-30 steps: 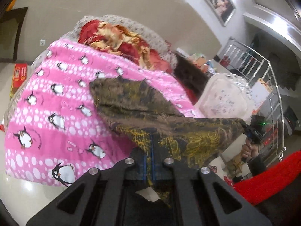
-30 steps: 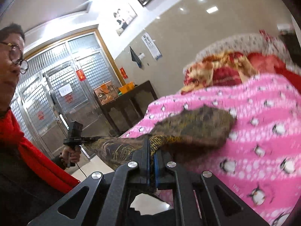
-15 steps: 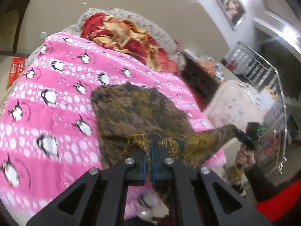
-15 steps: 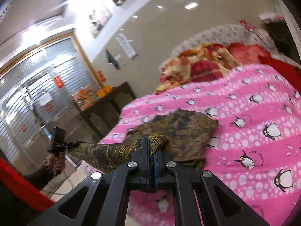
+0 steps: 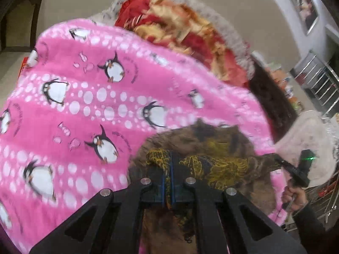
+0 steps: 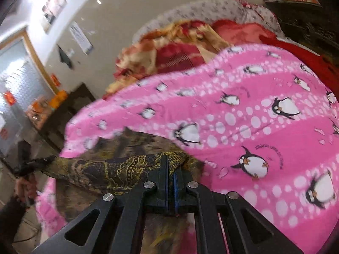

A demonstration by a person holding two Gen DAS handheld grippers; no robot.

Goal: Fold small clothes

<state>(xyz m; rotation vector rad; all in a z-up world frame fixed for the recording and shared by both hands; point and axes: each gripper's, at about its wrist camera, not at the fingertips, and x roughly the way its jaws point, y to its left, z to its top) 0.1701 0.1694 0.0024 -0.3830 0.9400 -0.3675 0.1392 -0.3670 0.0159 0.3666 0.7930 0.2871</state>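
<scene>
- A dark brown cloth garment with a yellow-gold pattern (image 5: 214,160) is being held stretched between the two grippers above a pink fleece blanket printed with penguins and white dots (image 5: 91,105).
- The black two-finger left gripper (image 5: 167,158) is being kept closed on one end of the garment's raised edge, with patterned fabric pinched between its blue-lined fingers.
- In the right wrist view, the black two-finger right gripper (image 6: 168,163) is likewise being kept clamped on the other end of that edge, gold-patterned cloth bunching around its fingertips.
- The rest of the garment is lying on the near part of the blanket, below the raised edge, so that a fold appears to be forming; blur is making the lower layer hard to read.
- In the left wrist view, the right gripper is being seen from outside at the far right, carried by a hand (image 5: 295,196) in a dark sleeve.
- A crumpled red and yellow floral quilt (image 5: 186,27) is lying beyond the blanket, against a pale speckled headboard (image 6: 203,10).
</scene>
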